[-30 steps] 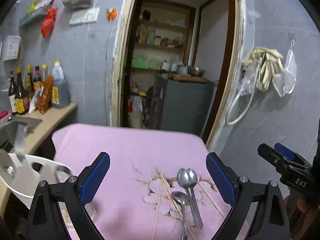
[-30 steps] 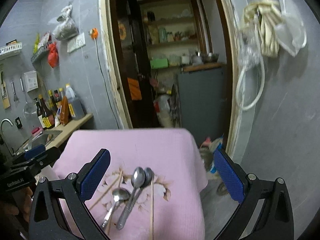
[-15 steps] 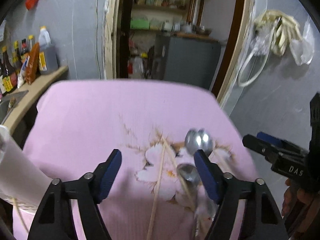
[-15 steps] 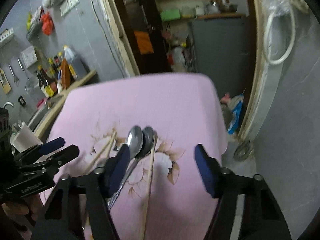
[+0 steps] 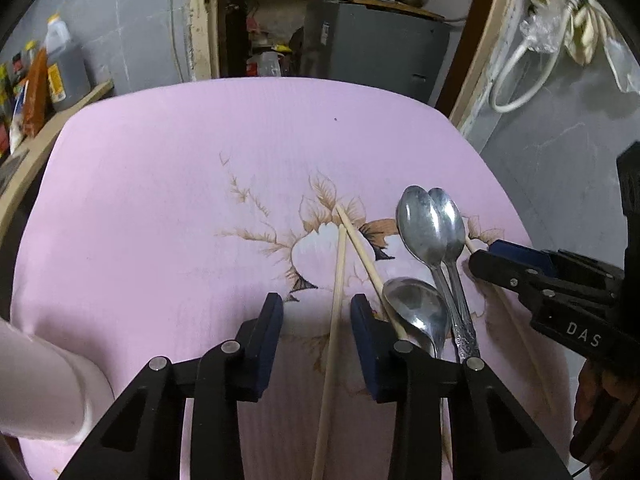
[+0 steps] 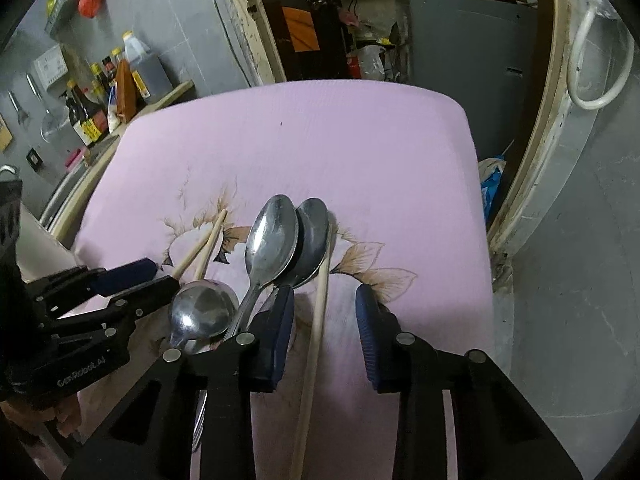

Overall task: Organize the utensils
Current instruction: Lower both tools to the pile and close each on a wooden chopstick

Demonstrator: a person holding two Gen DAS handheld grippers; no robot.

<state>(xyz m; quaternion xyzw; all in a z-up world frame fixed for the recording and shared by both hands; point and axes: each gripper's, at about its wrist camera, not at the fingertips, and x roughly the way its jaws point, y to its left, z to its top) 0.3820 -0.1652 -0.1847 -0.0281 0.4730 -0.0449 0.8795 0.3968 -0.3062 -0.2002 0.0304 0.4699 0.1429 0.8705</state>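
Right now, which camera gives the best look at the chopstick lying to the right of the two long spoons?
The right wrist view: that chopstick runs almost unobstructed between the right gripper pads. In the left wrist view, only bits of it show, mostly hidden behind the right gripper.

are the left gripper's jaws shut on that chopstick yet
Not yet: the left gripper has just been closing, but a gap shows on both sides of the chopstick lying between its pads.

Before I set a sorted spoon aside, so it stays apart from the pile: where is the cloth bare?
Bare: the pink cloth from its far edge down to the flower print, and its left half beside the white holder. Crowded: the near right, where chopsticks, three spoons and both grippers meet.
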